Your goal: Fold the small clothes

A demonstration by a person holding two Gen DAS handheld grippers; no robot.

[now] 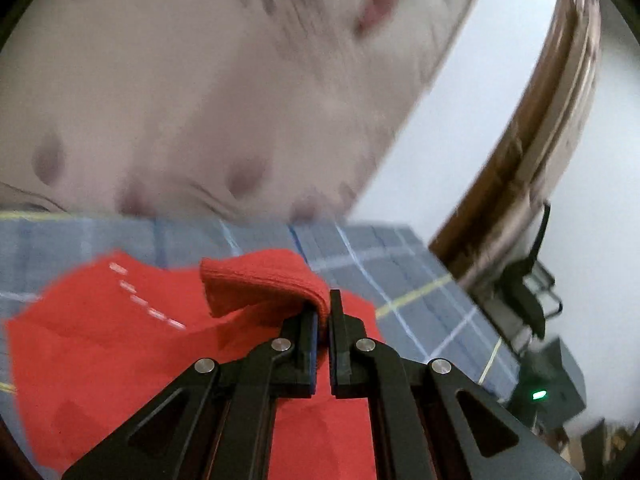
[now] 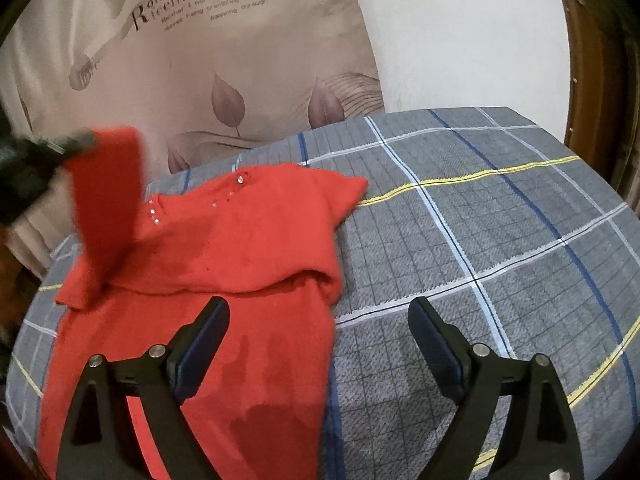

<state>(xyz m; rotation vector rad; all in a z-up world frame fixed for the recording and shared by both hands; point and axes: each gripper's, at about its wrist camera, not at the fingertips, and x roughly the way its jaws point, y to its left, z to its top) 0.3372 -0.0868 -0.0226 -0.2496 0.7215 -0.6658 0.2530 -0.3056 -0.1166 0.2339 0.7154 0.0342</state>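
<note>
A small red sweater with a few rhinestones near the neck lies on a grey plaid cloth; one sleeve is folded across the body. My left gripper is shut on the cuff of the other red sleeve and holds it lifted above the sweater body. In the right wrist view that raised sleeve hangs from the blurred left gripper at the left. My right gripper is open and empty, over the sweater's lower right edge.
A beige curtain with leaf prints and lettering hangs behind the surface. A white wall and a brown wooden frame stand at the right. A dark device with a green light sits at the right edge.
</note>
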